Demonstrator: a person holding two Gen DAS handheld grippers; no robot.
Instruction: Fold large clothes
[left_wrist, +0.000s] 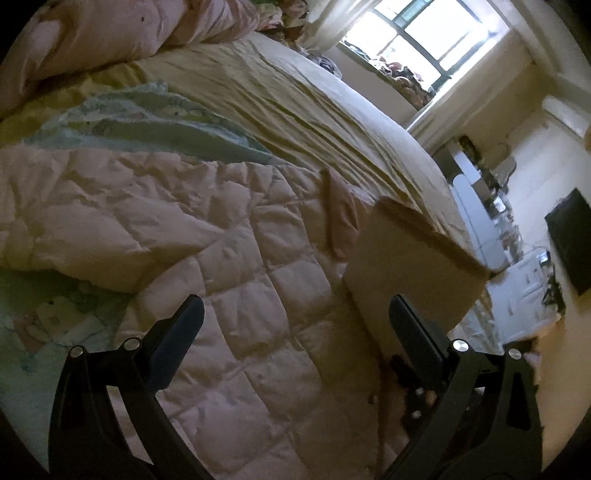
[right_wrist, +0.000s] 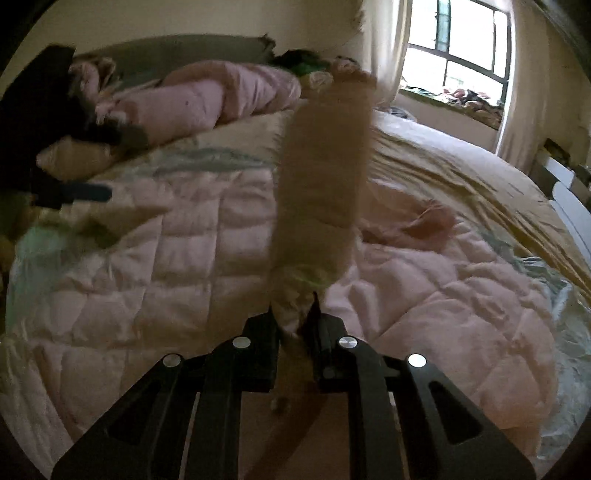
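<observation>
Daylight from a window (right_wrist: 461, 51) is falling across a wide bed (left_wrist: 295, 96) covered by a tan sheet, and a pink quilted garment (left_wrist: 229, 251) — a puffy coat or quilt, I cannot tell which — is lying spread over the near half of it. Bulky and soft, it is probably light for its size and will be sagging and sliding wherever it is lifted, so edges and corners look like the places to pinch, not the padded middle. A tan strip of cloth (right_wrist: 325, 177) is hanging blurred and upright in the right view, its lower end running down between the fingers of the right gripper (right_wrist: 295, 317), which is closed tight on it. It seems thin and limp, so a firm pinch near an end should be keeping it from slipping. The left gripper (left_wrist: 295, 314) is hovering above the pink garment with jaws spread wide, holding nothing. A small pinkish flap (left_wrist: 341, 218) is lying near the bed's corner.
</observation>
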